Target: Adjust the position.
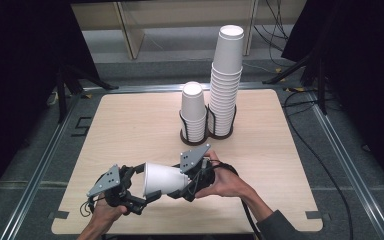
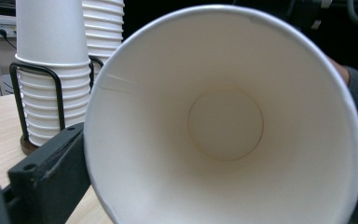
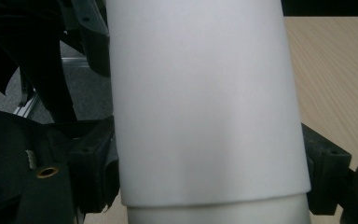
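A white paper cup (image 1: pixel 162 179) lies on its side in the air just above the table's front edge, held between both grippers. My left gripper (image 1: pixel 146 182) has its jaws closed on the wide rim end. In the left gripper view I look straight into the cup (image 2: pixel 223 121), and a black jaw presses its left wall. My right gripper (image 1: pixel 180 184) is shut on the narrow base end. In the right gripper view the cup wall (image 3: pixel 205 102) stands between both black jaws, which touch its sides.
A short stack of white cups (image 1: pixel 193 112) and a tall stack (image 1: pixel 226 80) stand side by side in black wire holders at the middle back of the wooden table (image 1: pixel 130 125). Cables trail along the floor at the right.
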Demonstrator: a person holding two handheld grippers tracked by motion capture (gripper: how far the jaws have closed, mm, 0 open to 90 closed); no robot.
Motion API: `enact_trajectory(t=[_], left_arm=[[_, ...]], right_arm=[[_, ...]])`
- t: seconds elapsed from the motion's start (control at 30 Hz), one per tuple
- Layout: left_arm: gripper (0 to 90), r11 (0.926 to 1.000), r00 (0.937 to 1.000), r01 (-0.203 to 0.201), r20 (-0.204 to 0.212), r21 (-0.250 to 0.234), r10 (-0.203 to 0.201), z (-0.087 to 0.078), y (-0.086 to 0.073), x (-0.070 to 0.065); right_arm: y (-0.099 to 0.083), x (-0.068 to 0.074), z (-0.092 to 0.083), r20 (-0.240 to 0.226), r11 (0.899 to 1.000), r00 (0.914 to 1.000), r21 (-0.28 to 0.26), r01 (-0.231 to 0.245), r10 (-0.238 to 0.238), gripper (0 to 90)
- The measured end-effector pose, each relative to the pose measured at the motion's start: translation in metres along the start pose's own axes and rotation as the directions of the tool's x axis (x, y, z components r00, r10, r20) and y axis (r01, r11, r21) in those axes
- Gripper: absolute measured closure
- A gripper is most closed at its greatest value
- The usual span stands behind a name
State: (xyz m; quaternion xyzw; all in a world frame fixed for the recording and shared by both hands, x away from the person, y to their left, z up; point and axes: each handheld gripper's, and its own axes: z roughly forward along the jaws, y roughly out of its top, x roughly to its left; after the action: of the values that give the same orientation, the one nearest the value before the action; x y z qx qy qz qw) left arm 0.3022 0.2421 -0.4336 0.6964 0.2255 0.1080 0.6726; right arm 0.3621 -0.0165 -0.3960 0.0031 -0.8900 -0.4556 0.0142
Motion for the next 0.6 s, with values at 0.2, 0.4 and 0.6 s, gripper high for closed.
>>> enact_trajectory(t=[0.2, 0.4, 0.6], left_arm=[[5.8, 0.9993, 0.9994, 0.02, 0.028, -0.032, -0.019, -0.003, 0.0025, 0.002], [9.0, 0.9998, 0.9997, -0.005, 0.022, -0.02, 0.005, -0.0042, 0.0056, 0.0004], [9.3, 0.9985, 0.9987, -0.041, -0.028, 0.037, 0.042, -0.004, 0.0055, 0.0008]], right_arm=[[-0.0027, -0.0025, 0.0007, -0.006, 1.0, 1.0, -0.02, 0.003, -0.003, 23.0], [-0.0052, -0.0032, 0.0035, -0.012, 1.0, 0.9996, -0.011, -0.026, 0.026, 20.2], [-0.0031, -0.0023, 0.0003, 0.066, 0.999, 0.9977, 0.037, -0.016, 0.013, 15.9]])
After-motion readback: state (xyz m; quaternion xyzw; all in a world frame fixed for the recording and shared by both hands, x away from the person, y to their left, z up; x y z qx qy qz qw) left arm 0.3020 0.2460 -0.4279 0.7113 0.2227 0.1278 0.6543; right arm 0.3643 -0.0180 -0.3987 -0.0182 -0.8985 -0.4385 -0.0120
